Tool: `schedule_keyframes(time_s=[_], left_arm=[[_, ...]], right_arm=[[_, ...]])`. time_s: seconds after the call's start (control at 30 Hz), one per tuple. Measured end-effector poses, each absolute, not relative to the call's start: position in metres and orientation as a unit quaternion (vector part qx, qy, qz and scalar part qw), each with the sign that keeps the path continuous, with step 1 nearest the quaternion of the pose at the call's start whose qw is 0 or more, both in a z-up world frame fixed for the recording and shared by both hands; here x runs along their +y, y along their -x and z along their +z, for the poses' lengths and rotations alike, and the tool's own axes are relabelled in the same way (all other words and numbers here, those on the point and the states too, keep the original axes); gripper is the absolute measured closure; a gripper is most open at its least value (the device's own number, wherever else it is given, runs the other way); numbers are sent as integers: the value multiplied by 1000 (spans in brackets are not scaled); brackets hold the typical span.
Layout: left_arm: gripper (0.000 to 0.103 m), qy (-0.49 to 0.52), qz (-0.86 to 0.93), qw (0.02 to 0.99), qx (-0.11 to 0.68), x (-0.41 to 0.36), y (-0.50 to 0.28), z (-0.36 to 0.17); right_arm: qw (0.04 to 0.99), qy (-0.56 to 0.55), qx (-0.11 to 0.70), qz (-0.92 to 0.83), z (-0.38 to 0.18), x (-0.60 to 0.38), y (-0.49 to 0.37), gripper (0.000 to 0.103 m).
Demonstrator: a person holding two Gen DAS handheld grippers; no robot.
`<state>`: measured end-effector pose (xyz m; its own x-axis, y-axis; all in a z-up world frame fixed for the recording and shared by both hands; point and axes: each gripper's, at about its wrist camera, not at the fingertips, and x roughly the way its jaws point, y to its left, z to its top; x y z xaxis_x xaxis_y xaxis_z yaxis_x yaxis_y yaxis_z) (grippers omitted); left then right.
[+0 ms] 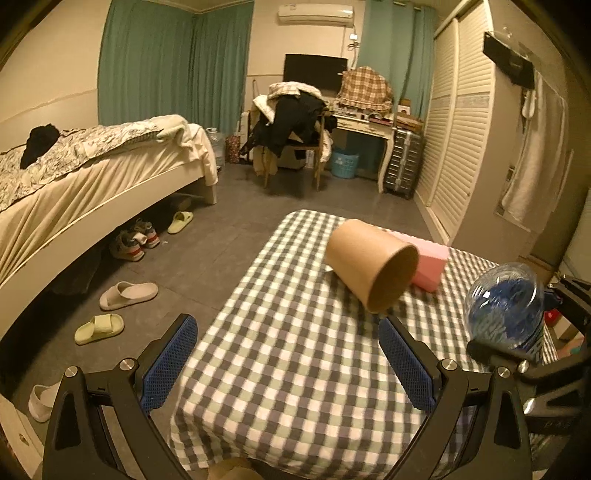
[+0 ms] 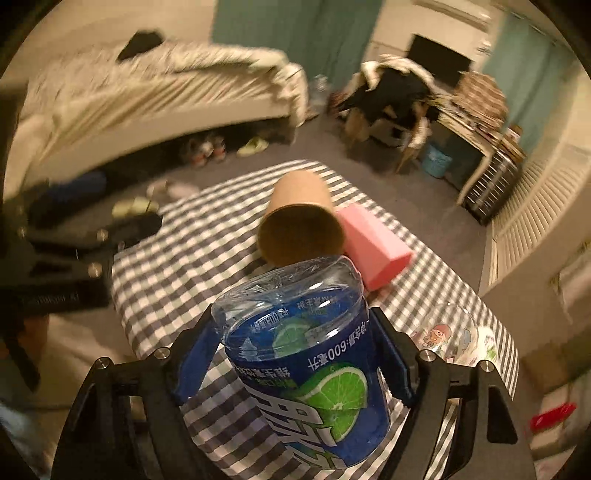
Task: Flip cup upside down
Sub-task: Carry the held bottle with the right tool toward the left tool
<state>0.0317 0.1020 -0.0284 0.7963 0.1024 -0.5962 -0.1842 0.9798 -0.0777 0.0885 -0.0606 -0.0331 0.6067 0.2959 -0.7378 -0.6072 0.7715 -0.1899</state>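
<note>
The cup (image 1: 371,264) lies on its side on the bench (image 1: 295,354), just ahead of the left hand-held gripper (image 1: 288,363), whose jaws stand apart and empty. A pink block (image 1: 430,266) touches it behind. The right hand-held gripper (image 2: 295,360) clamps a blue bottle (image 2: 306,369), with the cup's open mouth just beyond.

Lived-in home bedroom. Cream bed with patterned quilt (image 1: 92,155) along left wall, sneakers and pale slippers (image 1: 127,293) on grey floor beside it. Teal curtains (image 1: 166,62), wall air conditioner (image 1: 316,14), wooden chair heaped with clothes (image 1: 291,125), cluttered white desk (image 1: 364,123), cream louvred wardrobe doors (image 1: 458,122). Small table under green-and-grey checked cloth (image 1: 295,350) in foreground.
</note>
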Motion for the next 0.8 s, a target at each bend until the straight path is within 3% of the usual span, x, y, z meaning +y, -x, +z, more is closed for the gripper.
schedule_keyframes(time_s=[0.27, 0.8], left_arm=[[2, 41, 54, 947, 315, 75, -34, -31], [2, 55, 63, 939, 333, 84, -43, -41]], right_arm=[[897, 79, 370, 229, -34, -115, -90, 27], [853, 131, 456, 217, -78, -90, -120, 27]])
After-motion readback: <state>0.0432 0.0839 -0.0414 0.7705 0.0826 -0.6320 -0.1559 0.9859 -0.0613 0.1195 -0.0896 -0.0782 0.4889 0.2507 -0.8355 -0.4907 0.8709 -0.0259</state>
